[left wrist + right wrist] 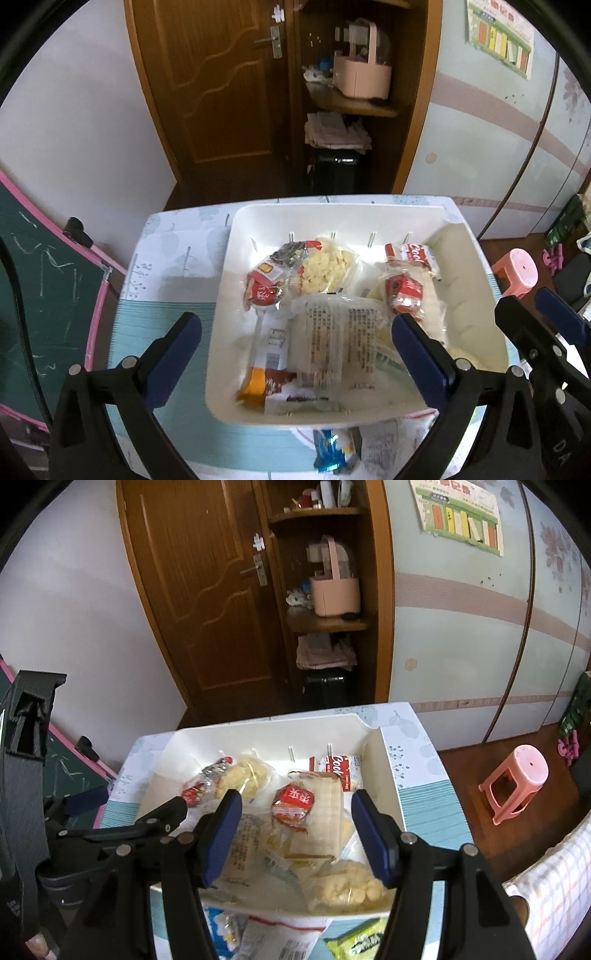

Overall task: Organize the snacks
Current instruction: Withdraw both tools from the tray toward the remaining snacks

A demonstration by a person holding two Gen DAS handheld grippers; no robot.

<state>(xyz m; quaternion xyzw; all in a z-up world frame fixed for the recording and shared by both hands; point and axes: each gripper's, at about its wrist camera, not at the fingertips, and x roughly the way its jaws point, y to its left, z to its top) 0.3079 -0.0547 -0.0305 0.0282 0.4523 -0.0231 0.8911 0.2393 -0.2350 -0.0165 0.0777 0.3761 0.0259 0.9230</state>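
A white tray [472,266] sits on a small table [162,317] and holds several wrapped snacks: a yellow puffed snack [325,267], red packets [402,291], a clear packet with printed text [336,339] and a "Cool" packet [413,253]. My left gripper [295,328] is open and empty above the tray's near left part. My right gripper [295,823] is open and empty above the tray [266,734], over the red packet [293,805] and a puffed snack [347,886]. A blue packet [332,450] and a green packet [360,939] lie on the table in front of the tray.
A wooden door [214,81] and shelves with a pink caddy [364,74] stand behind the table. A pink stool [515,779] stands on the floor at right. A chalkboard [40,288] leans at left. The right gripper's fingers [532,328] show in the left view.
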